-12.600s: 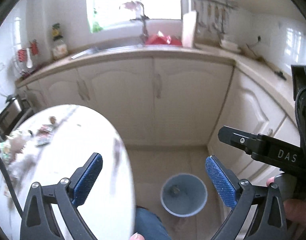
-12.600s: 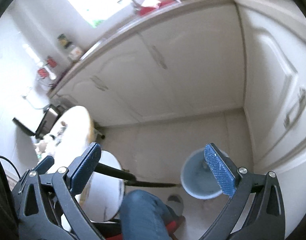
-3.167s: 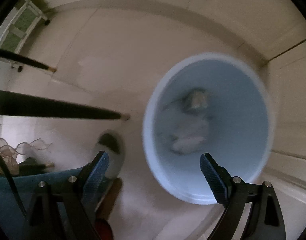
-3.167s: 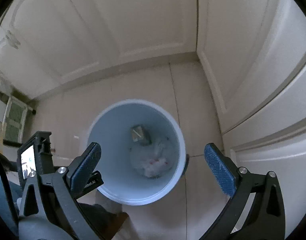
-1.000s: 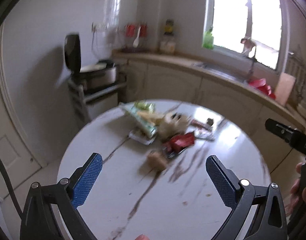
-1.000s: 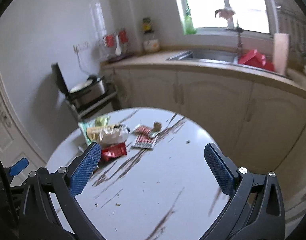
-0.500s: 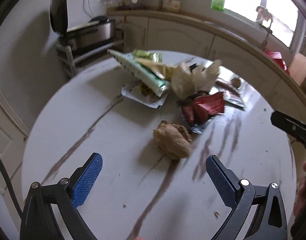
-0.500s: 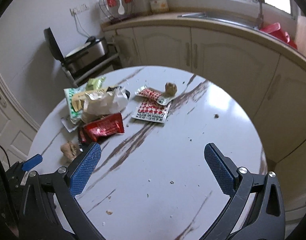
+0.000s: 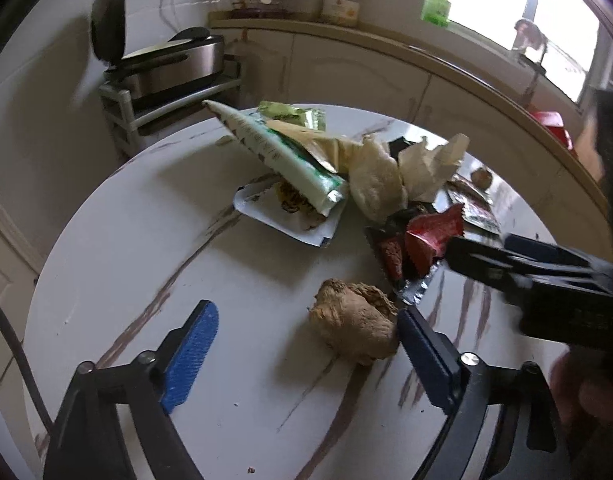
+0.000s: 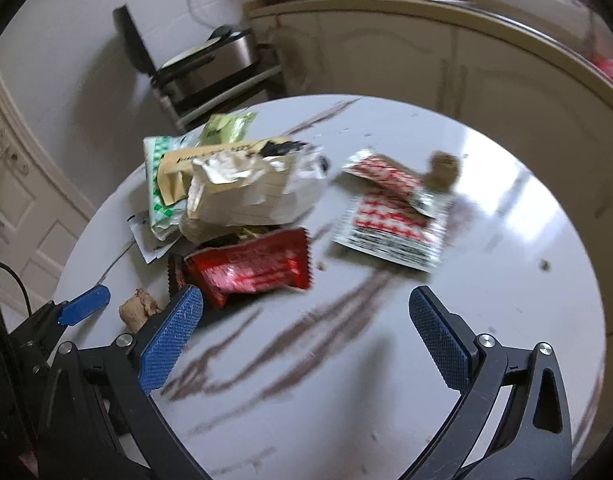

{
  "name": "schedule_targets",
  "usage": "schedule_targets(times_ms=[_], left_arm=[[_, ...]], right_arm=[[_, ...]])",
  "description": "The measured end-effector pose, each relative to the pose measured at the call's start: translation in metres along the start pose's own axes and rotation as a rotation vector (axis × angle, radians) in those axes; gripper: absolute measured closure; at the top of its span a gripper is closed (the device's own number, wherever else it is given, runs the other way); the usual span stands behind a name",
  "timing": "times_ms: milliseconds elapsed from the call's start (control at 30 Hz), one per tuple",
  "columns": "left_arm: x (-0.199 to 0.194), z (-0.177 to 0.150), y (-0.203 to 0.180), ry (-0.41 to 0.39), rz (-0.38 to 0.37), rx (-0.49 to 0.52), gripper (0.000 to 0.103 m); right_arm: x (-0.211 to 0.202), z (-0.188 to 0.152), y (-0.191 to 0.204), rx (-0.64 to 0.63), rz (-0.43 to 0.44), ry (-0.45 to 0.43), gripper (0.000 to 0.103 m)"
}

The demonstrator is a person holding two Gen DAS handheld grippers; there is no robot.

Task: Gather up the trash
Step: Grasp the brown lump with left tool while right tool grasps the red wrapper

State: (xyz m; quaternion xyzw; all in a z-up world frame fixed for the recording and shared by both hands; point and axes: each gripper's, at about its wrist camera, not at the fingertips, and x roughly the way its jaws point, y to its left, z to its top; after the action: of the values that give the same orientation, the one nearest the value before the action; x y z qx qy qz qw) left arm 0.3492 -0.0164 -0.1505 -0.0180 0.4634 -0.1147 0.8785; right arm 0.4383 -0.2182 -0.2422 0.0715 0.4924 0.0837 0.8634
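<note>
Most of the job looks left: a whole pile of trash sits on the round table, nothing from it is gripped yet.

Left gripper hovers low over the table, jaws partly open and just been closing. The brown crumpled lump lies between them, hard against the right-hand pad; the left-hand pad is well clear of it, so no grip yet. My guess: this lump goes first.

Ahead of the left gripper, beyond the lump: red wrapper, white crumpled paper, long green-and-white packet, flat white wrapper under it.

Right gripper is wide open, holding nothing, only bare table between its jaws. The red wrapper lies just ahead of its left finger; a red-and-white sachet and a small brown lump lie further ahead. Picture is blurred.

No bin in either view, so every piece still needs carrying off.
</note>
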Motion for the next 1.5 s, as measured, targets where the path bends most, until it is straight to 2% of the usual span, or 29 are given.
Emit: schedule_targets(times_ms=[100, 133, 200, 267, 433, 500, 567, 733, 767, 900, 1000, 1167, 1500], left_arm=[[-0.002, -0.007, 0.004, -0.011, -0.018, 0.000, 0.032], [0.008, -0.002, 0.013, -0.012, -0.021, -0.009, 0.034], [0.007, -0.003, 0.021, -0.016, -0.036, -0.028, 0.043], [0.006, -0.002, 0.027, -0.015, -0.043, -0.040, 0.048], [0.009, 0.006, 0.029, -0.007, -0.035, -0.036, 0.046], [0.012, 0.009, 0.028, -0.003, -0.023, -0.025, 0.043], [0.015, 0.012, 0.028, -0.002, -0.015, -0.024, 0.040], [0.022, 0.017, 0.032, -0.011, -0.025, -0.026, 0.042], [0.023, 0.016, 0.033, -0.016, -0.031, -0.028, 0.044], [0.027, 0.014, 0.034, -0.018, -0.087, -0.027, 0.064], [0.029, 0.013, 0.036, -0.026, -0.098, -0.032, 0.065], [0.029, 0.010, 0.045, -0.033, -0.133, -0.053, 0.065], [0.015, -0.003, 0.039, -0.034, -0.122, -0.028, 0.065]], right_arm=[[0.016, 0.002, 0.007, -0.028, -0.007, 0.035, 0.000], [0.018, 0.002, 0.010, -0.047, -0.020, 0.029, 0.000], [0.021, 0.004, 0.013, -0.057, -0.010, 0.026, 0.000], [0.022, 0.005, 0.015, -0.063, -0.013, 0.024, 0.002], [0.027, 0.004, 0.028, -0.151, -0.059, 0.019, 0.008], [0.027, 0.003, 0.030, -0.170, -0.075, 0.009, 0.020], [0.024, 0.003, 0.032, -0.186, -0.083, -0.008, 0.044], [0.018, -0.001, 0.030, -0.193, -0.067, -0.017, 0.063], [0.016, -0.002, 0.029, -0.187, -0.060, -0.021, 0.069], [0.006, -0.008, 0.017, -0.141, -0.029, -0.027, 0.075], [-0.001, -0.013, 0.005, -0.095, 0.002, -0.027, 0.083], [-0.015, -0.027, -0.010, -0.052, 0.020, -0.028, 0.083], [-0.035, -0.052, -0.028, 0.013, 0.067, -0.033, 0.083]])
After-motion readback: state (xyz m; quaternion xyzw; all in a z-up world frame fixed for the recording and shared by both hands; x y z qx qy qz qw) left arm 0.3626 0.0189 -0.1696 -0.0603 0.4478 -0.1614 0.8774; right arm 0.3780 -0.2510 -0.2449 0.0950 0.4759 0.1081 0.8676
